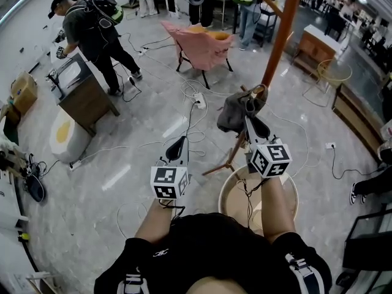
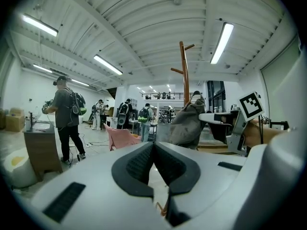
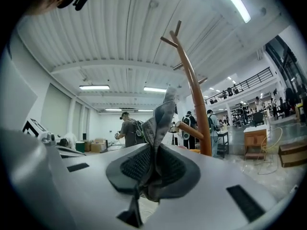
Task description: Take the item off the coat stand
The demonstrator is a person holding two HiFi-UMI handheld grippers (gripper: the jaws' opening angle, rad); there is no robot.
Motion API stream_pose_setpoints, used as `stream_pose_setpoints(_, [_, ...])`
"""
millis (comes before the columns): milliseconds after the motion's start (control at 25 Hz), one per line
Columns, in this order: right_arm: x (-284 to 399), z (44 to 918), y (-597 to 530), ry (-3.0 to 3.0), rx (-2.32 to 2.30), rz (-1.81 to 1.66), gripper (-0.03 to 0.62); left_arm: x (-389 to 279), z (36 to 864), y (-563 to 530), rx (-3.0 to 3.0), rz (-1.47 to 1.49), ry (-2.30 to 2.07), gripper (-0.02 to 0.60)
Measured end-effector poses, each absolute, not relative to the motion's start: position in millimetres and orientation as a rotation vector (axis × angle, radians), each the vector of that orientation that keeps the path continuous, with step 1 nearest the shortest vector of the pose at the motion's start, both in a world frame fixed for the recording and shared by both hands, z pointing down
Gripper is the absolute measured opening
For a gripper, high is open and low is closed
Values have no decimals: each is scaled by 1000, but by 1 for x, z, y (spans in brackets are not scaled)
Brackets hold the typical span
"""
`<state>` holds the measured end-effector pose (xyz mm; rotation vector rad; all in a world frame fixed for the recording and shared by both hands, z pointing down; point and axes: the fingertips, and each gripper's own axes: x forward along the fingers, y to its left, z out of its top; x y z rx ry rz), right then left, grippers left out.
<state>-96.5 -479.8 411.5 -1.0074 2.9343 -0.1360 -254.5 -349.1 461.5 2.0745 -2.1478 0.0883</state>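
Firmly pinches a fold of the grey cloth item point(image 3: 163, 110) in the right tongs point(image 3: 153, 150), close beside a peg point(image 3: 189, 130) of the coat stand point(image 3: 194, 92); holds the left tongs point(image 2: 153, 148) closed, empty, well apart.

Both bare forearms reach out from the body toward 12 o'clock, the left forearm point(image 1: 153, 216) beside the right forearm point(image 1: 277, 207). The left hand-held gripper point(image 1: 177, 144) points at 12 o'clock, its jaws pressed together with nothing between them. At its 2 o'clock, the right hand-held gripper point(image 1: 248, 112) stretches farther out, tilted toward 11 o'clock, jaws clamped on a fold of grey cloth point(image 3: 162, 116).
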Motion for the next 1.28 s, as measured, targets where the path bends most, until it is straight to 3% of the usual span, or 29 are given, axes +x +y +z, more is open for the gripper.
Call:
stream_pose_setpoints(800, [4, 484, -452, 2881, -1361, -240, 63, -179, 464, -378, 2255, 154, -1972, 15])
stream_pose_setpoints(1280, [15, 477, -446, 2853, -1381, -248, 63, -168, 461, -377, 2283, 162, -1941, 15])
